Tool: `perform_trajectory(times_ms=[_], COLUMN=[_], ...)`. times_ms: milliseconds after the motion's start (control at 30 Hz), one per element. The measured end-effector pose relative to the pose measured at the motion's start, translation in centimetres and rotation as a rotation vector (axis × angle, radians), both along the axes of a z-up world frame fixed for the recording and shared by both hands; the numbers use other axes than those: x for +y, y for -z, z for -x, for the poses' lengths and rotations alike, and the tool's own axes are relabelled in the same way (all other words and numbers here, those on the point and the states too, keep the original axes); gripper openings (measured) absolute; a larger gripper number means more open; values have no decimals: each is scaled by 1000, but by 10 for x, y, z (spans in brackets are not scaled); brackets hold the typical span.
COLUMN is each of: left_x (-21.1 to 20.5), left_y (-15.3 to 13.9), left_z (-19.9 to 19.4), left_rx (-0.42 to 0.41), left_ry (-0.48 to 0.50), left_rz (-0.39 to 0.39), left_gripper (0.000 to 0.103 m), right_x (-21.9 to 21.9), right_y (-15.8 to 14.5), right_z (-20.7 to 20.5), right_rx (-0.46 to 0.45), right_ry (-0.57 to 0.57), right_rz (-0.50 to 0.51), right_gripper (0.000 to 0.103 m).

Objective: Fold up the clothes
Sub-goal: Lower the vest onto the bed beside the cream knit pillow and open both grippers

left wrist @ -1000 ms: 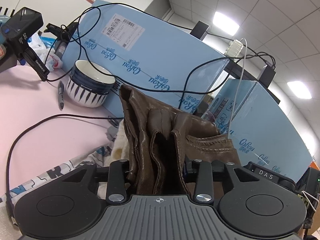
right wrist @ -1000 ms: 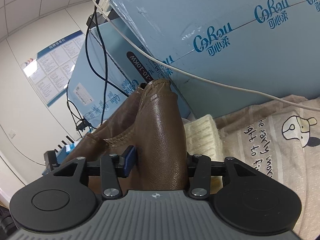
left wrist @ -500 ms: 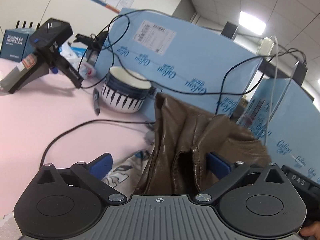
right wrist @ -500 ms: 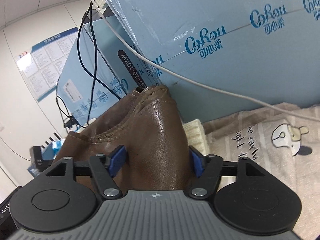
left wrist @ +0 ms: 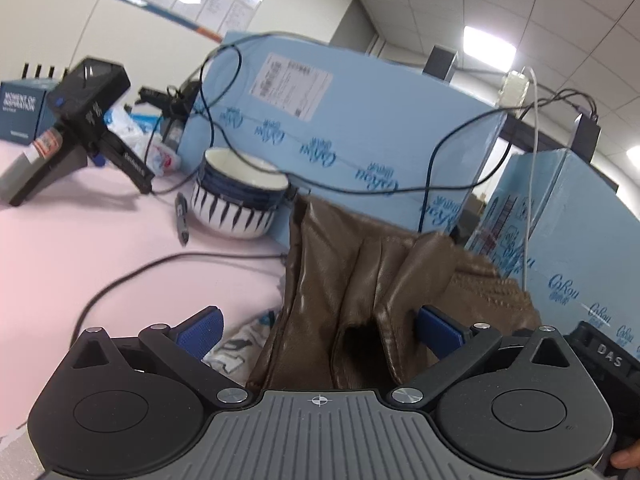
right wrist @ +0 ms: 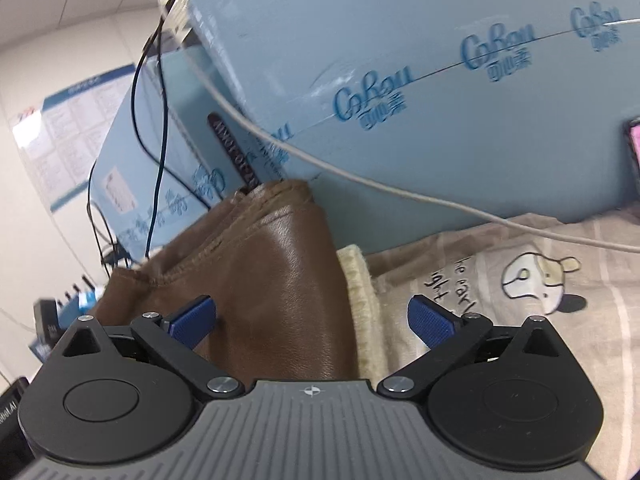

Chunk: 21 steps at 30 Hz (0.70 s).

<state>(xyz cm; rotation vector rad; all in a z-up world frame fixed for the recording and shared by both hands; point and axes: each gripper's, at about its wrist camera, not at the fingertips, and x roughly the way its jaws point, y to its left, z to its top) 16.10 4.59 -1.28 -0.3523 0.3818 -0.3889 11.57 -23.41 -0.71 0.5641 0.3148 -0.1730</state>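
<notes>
Ceiling light panels are lighting the room evenly; fisheye distortion is bending the edges, motion blur is softening both views.

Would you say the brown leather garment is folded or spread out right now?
Folded: the brown leather garment sits bunched in doubled layers between the open left gripper.

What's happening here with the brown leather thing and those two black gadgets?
A person holds two hand grippers and is folding clothes. Both the left gripper and the right gripper are open, with the brown leather garment bunched up between their fingers, gripped by neither. It sits by the blue cardboard boxes, next to a cartoon-print cloth. A striped bowl stands on the pink table.
</notes>
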Motion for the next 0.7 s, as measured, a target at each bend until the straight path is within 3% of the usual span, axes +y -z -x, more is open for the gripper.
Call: perform_trajectory(times_ms=[200, 400, 500, 700], left_x=[3, -6, -10, -21], left_y=[-9, -26, -34, -39], left_z=[16, 41, 54, 78], left_rx=[-124, -249, -266, -225], left_ry=[-56, -51, -26, 8], left_rz=[22, -28, -44, -56], left_gripper=[103, 103, 103, 103], right_x=[3, 2, 3, 6], right_y=[-15, -28, -34, -42], right_z=[18, 46, 60, 85], right_rx=[-38, -60, -68, -87], right_ry=[2, -28, -37, -66], right_rz=[-7, -15, -6, -6], right_gripper=[103, 103, 103, 103])
